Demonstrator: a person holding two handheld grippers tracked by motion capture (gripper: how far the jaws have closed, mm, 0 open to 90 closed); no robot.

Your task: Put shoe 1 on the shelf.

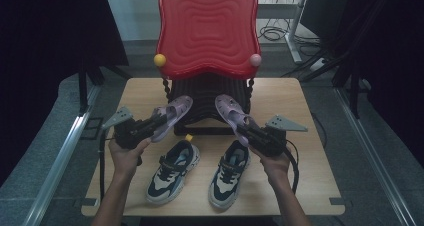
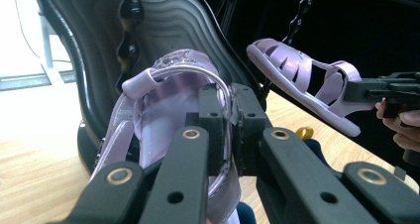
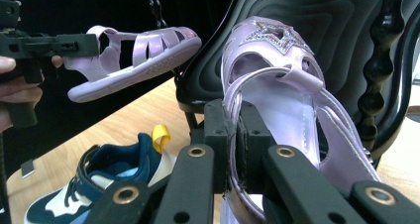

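Sandal (image 2: 163, 120) heels pinched, partly hidden

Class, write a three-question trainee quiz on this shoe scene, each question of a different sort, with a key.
1. True or false: each tongs grips a lilac sandal: left tongs with the left sandal, right tongs with the right sandal.
2. How many sneakers lie on the table?
3. The chair back is: A red, B blue, C white.

Key: 1 true; 2 two; 3 A.
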